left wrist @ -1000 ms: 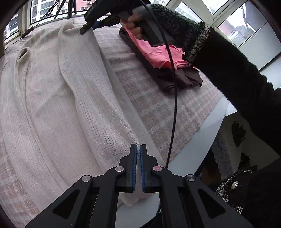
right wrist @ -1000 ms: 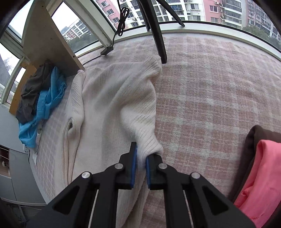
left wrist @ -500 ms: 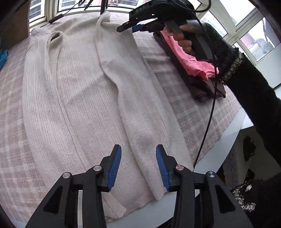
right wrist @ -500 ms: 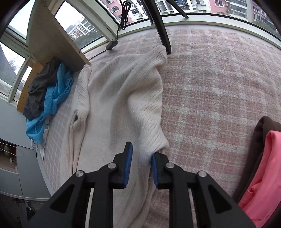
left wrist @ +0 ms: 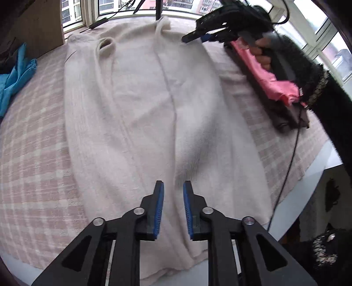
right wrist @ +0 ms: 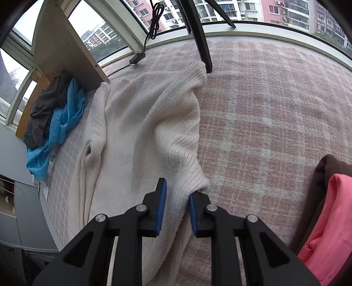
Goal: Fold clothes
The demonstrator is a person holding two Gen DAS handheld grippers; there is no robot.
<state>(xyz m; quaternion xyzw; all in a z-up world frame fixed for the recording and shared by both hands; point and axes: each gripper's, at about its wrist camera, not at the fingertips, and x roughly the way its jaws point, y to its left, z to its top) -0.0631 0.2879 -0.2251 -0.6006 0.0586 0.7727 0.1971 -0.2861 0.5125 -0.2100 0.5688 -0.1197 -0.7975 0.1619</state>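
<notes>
Right wrist view alone shows sweater (right wrist: 143, 132) bunched between fingers (right wrist: 161, 204).

Flat, grey daylight comes in through the windows (right wrist: 253, 13) along the top of both views, bright but not glaring. The left wrist picture is smeared with motion blur: the cream sweater (left wrist: 154, 105) loses its ribbing, with a soft dark shadow at lower centre. The right wrist picture is sharp, knit clearly visible. Both bend strongly at the edges, with black corners.
</notes>
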